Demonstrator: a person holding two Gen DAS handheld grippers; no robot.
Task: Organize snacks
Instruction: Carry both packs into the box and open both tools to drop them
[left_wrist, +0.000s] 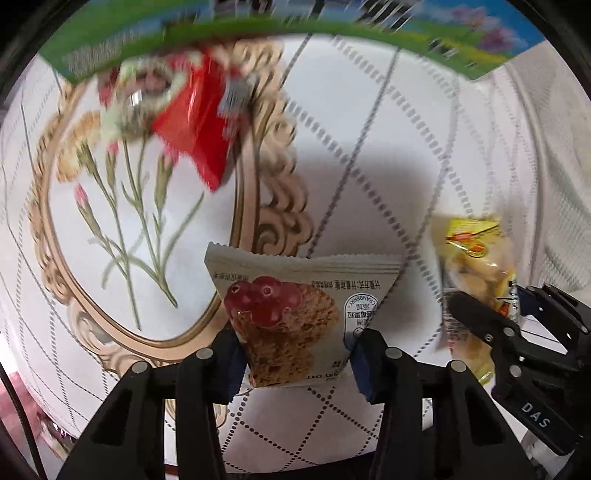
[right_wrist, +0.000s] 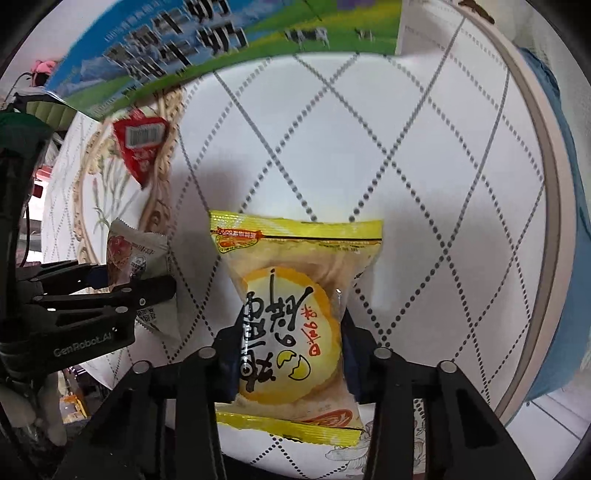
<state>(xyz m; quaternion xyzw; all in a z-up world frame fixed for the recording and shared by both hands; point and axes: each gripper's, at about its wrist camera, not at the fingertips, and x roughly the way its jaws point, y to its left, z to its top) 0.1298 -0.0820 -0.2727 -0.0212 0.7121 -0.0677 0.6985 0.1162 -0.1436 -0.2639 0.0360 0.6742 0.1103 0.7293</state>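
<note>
My left gripper (left_wrist: 295, 363) is shut on a grey cranberry oat bar packet (left_wrist: 295, 314) and holds it above the round table. My right gripper (right_wrist: 288, 365) is shut on a yellow egg-cake packet (right_wrist: 291, 317), also held above the table. Each gripper shows in the other's view: the right gripper (left_wrist: 480, 321) with the yellow packet (left_wrist: 476, 258) at the right, the left gripper (right_wrist: 147, 288) with the grey packet (right_wrist: 136, 258) at the left. A red snack packet (left_wrist: 199, 122) lies on the table farther off; it also shows in the right wrist view (right_wrist: 142, 146).
A green and blue printed carton (left_wrist: 258, 33) stands at the far side of the table, also seen in the right wrist view (right_wrist: 221, 48). The white quilted tablecloth (right_wrist: 406, 166) has a flower medallion (left_wrist: 140, 206). The table's rim (right_wrist: 546, 184) curves at the right, blue cloth beyond.
</note>
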